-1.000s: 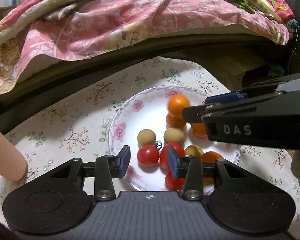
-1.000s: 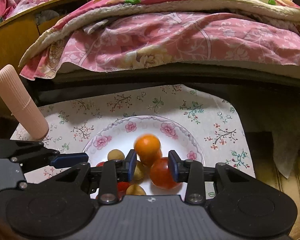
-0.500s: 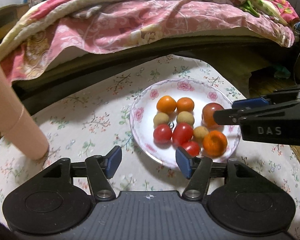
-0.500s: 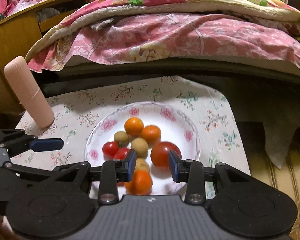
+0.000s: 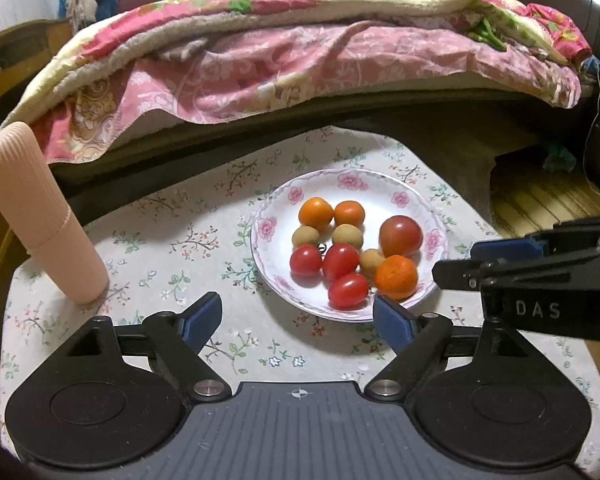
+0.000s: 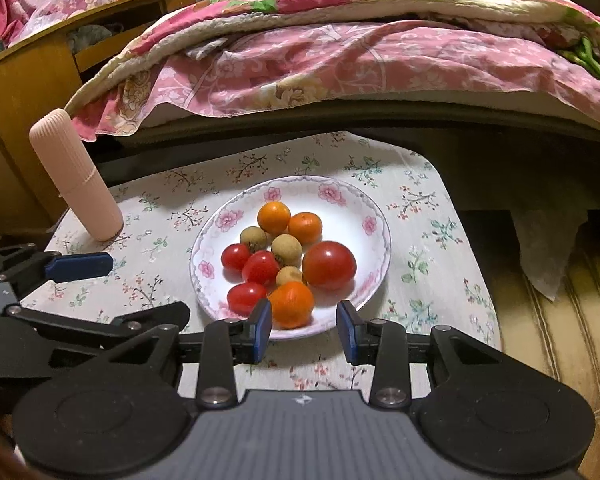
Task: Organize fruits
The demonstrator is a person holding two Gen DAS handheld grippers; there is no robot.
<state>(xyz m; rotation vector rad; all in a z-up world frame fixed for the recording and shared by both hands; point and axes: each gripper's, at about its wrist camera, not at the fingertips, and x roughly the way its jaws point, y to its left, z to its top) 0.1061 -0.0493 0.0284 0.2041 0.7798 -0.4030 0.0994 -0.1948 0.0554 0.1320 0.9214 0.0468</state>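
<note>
A white plate with pink flowers [image 5: 400, 199] [image 6: 332, 192] sits on the floral tablecloth. It holds three small oranges, three cherry tomatoes, three tan longans and one large tomato [image 5: 401, 235] [image 6: 329, 265]. The front orange [image 5: 396, 277] [image 6: 291, 304] lies by the near rim. My left gripper [image 5: 298, 322] hangs wide open just short of the plate, holding nothing. My right gripper [image 6: 304, 330] is open above the plate's near rim, with nothing between its fingers. From the left wrist view the right gripper [image 5: 500, 260] shows at the right edge.
A ribbed pink cylinder [image 5: 40, 216] [image 6: 76, 174] stands at the table's left. A bed with a pink floral quilt [image 5: 300, 64] rises right behind the table. A wooden cabinet [image 6: 28, 80] is at far left. Floor lies to the right of the table [image 6: 548, 320].
Both grippers have pulled back and up from the plate. The right gripper let an orange go onto the plate; the left gripper's fingers opened wider.
</note>
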